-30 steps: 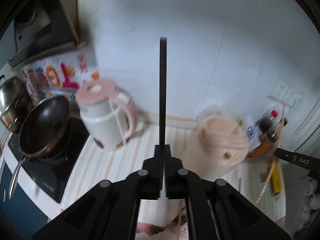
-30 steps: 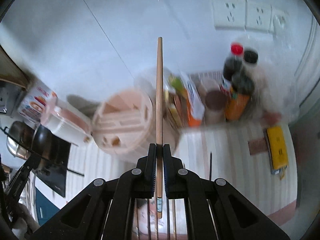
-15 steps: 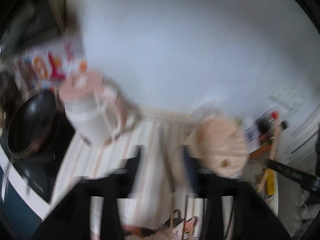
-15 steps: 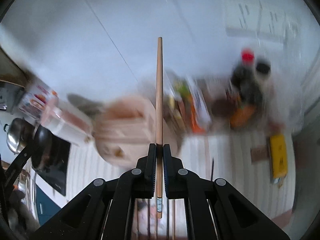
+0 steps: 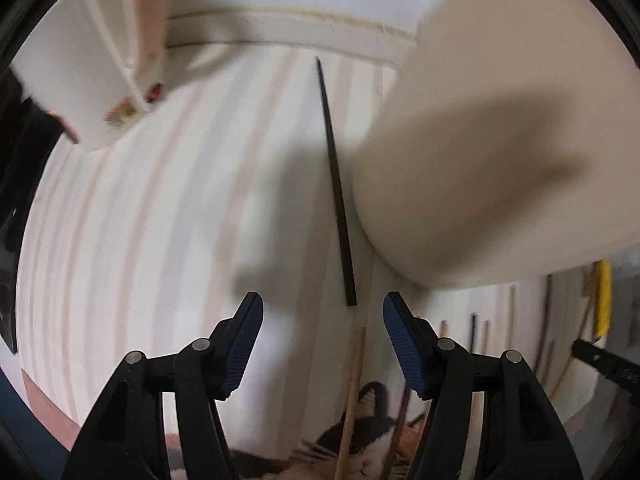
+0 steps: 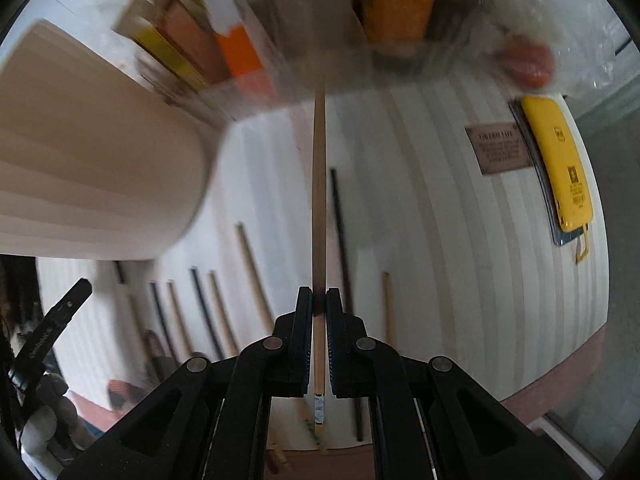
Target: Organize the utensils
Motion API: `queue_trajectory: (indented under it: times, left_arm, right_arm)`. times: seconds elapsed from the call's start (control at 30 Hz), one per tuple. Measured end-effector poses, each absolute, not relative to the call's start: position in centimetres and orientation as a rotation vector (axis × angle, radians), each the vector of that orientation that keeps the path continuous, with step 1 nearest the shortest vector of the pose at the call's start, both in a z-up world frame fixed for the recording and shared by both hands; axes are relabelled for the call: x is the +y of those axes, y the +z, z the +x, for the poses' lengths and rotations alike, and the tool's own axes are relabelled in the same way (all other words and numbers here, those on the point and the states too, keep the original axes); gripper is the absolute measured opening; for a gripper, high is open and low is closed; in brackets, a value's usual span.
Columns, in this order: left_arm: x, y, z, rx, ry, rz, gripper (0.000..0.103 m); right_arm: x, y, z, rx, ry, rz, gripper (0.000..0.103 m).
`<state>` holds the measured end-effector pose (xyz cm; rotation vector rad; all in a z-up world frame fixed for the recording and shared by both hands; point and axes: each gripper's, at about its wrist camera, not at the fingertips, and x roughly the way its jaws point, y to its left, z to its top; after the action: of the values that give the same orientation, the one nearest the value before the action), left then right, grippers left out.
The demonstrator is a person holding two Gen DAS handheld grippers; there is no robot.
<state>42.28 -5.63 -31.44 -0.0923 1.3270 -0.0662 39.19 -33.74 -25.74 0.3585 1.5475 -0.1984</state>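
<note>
My left gripper (image 5: 322, 312) is open and empty, low over the striped counter (image 5: 160, 220). A black chopstick (image 5: 335, 196) lies on the counter just ahead of it, beside the beige utensil holder (image 5: 500, 128). My right gripper (image 6: 319, 312) is shut on a wooden chopstick (image 6: 319, 184) that points forward. Several wooden and black chopsticks (image 6: 252, 268) lie in a row on the counter below it. The holder also shows at the left of the right wrist view (image 6: 92, 160).
A white and pink jug (image 5: 92, 52) stands at the left of the left wrist view. Packets and bottles (image 6: 248, 40) crowd the back wall. A yellow phone (image 6: 556, 164) and a brown label (image 6: 500, 148) lie at the right. The left gripper's tip (image 6: 56, 320) shows lower left.
My left gripper has opened and let go of the black chopstick, which now lies on the counter. Both grippers have dropped lower toward the counter. The right still holds the wooden chopstick.
</note>
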Motion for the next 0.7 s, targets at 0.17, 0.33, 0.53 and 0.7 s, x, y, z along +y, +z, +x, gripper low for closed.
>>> queue_trajectory:
  times: [0.17,0.33,0.53,0.7]
  left_arm:
    - [-6.7,-32.7,42.9,1.319,-0.056,-0.054,0.052]
    - [-6.5,-33.5,43.0,1.314,-0.011,-0.003,0.010]
    - [-5.5,-33.4,42.0,1.305,0.006,0.020,0.005]
    - [-2.4,-33.2,38.0,1.364,0.025,0.004,0.005]
  right_arm:
    - [-33.8,-27.2,39.0,1.572,-0.230,0.324,0.007]
    - [-34.0,-28.0,38.7,1.586,-0.253,0.317,0.007]
    - [-33.4,-28.6,38.9,1.596,-0.259,0.296,0.007]
    - [-32.8,-28.4,38.6,1.601,-0.229,0.285,0.007]
